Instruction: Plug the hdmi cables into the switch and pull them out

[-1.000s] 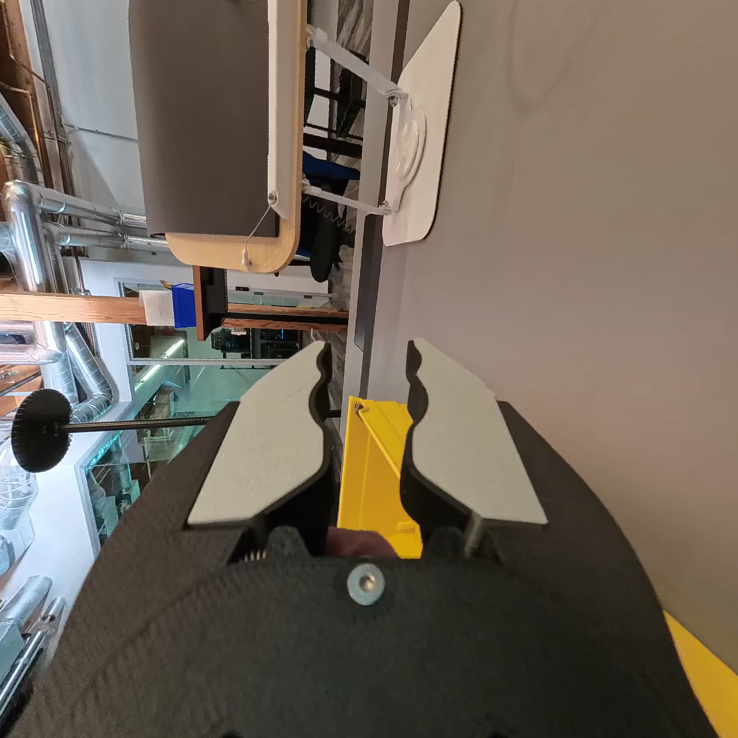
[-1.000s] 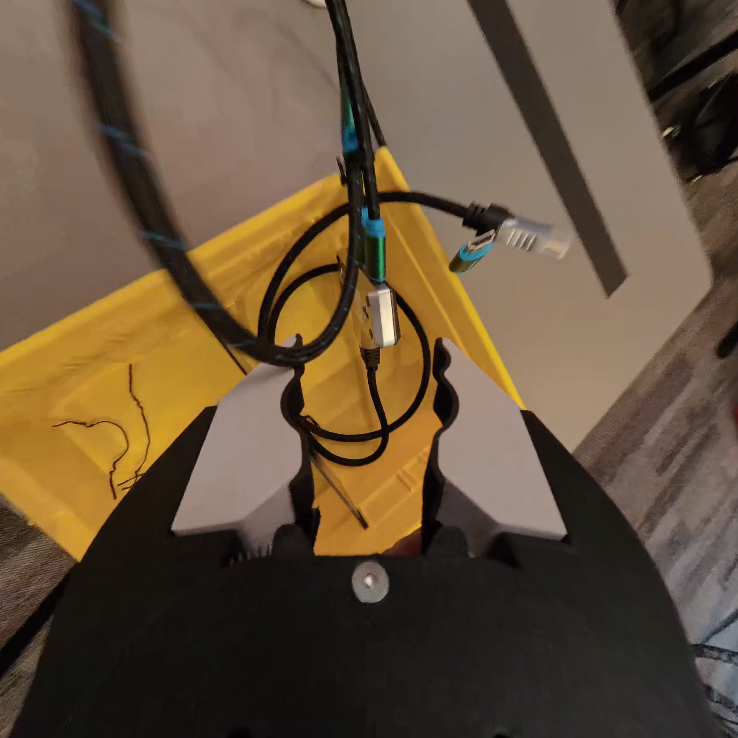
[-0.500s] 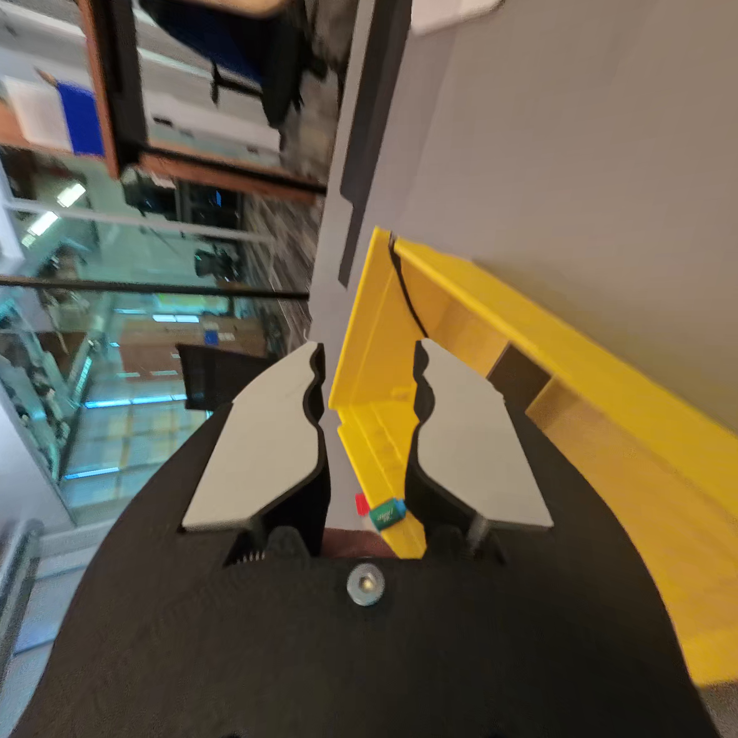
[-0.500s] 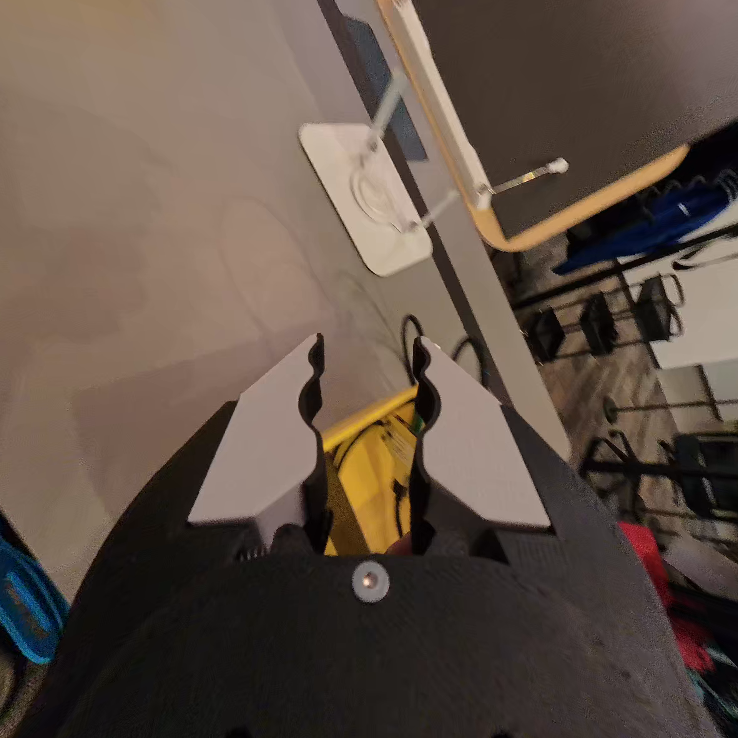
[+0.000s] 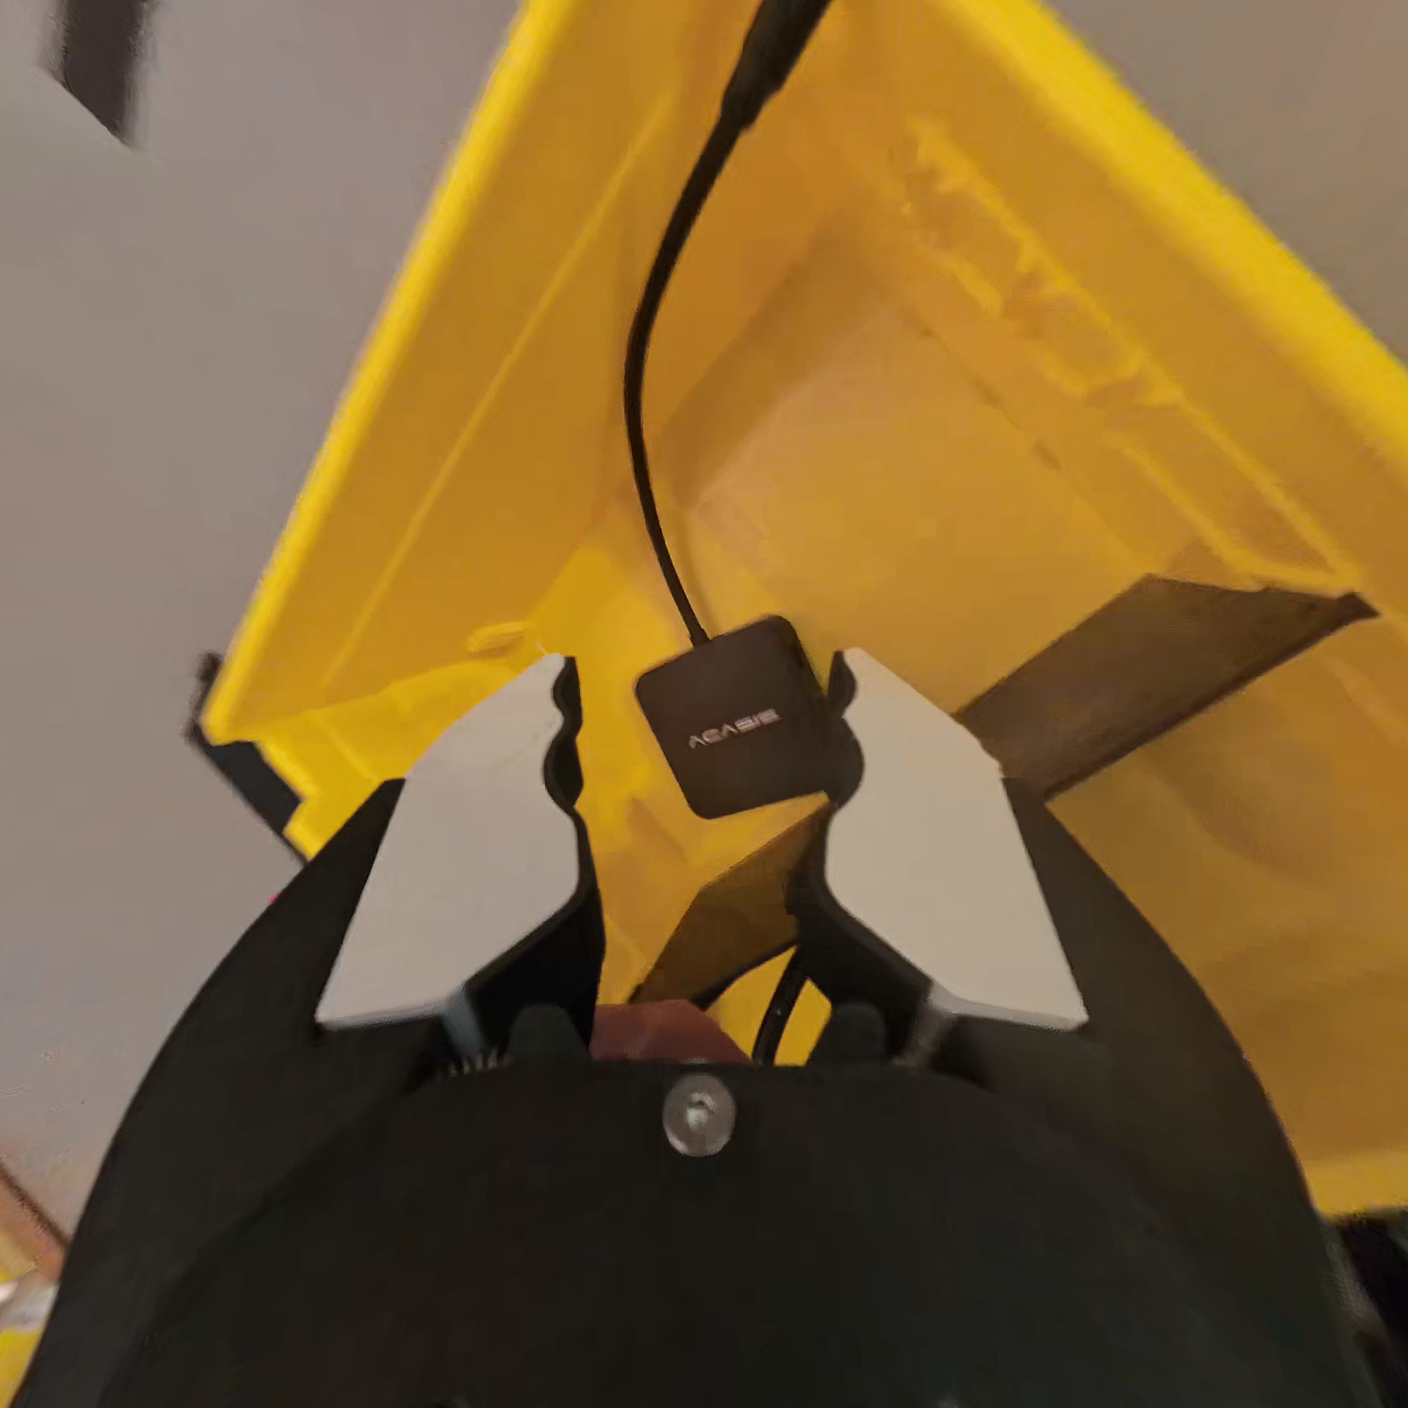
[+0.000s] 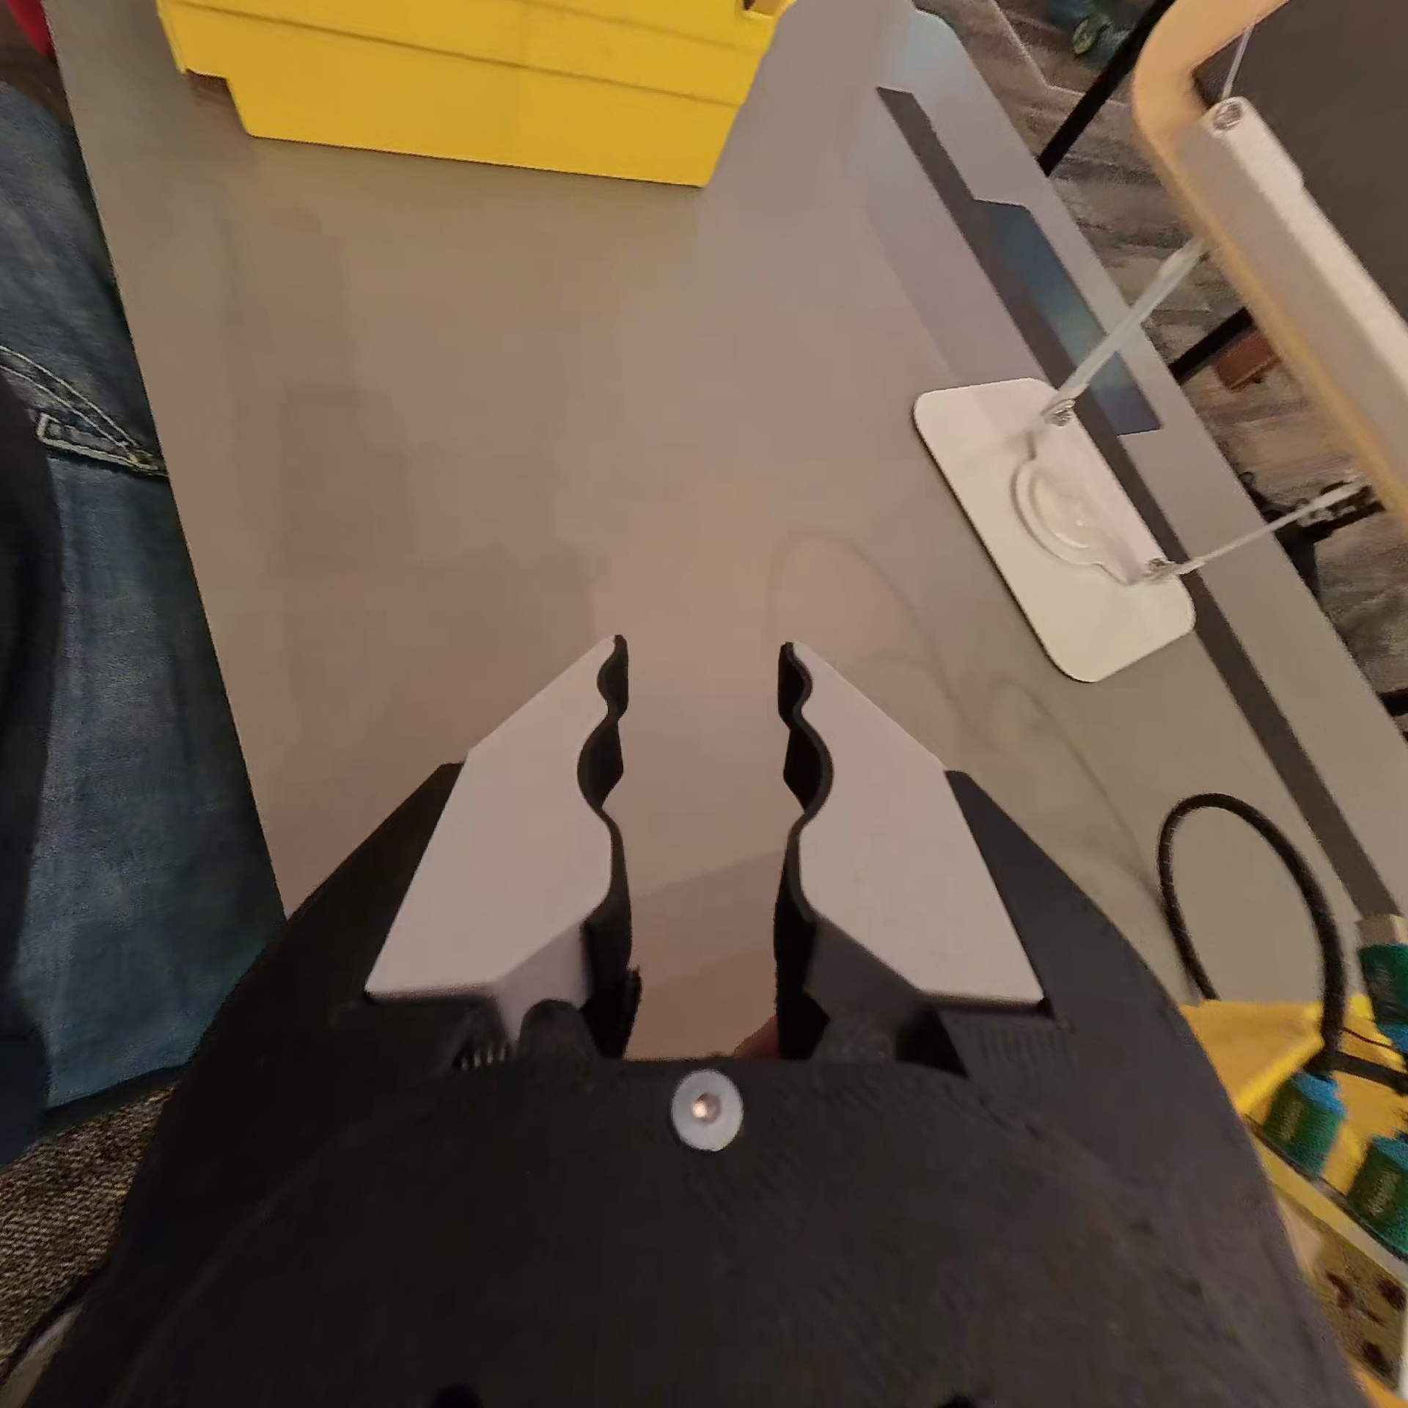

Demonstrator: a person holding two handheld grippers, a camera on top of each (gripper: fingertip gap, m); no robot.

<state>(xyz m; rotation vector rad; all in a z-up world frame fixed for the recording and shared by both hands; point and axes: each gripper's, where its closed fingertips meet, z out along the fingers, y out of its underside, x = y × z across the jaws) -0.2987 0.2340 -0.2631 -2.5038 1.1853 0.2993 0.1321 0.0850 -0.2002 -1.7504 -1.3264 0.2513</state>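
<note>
Left gripper over yellow bin, jaws wide around black switch, not gripping. Right gripper above grey table, jaws parted, empty.

Black switch sitting in the yellow bin, HDMI cables lying off to the side

The switch, a small black rounded square with a thin black lead running up from its far corner, is lying tilted just ahead of the left jaws, nearer the right finger. A black cable loop and blue-green plugs are sitting well right of the right jaws.
</note>
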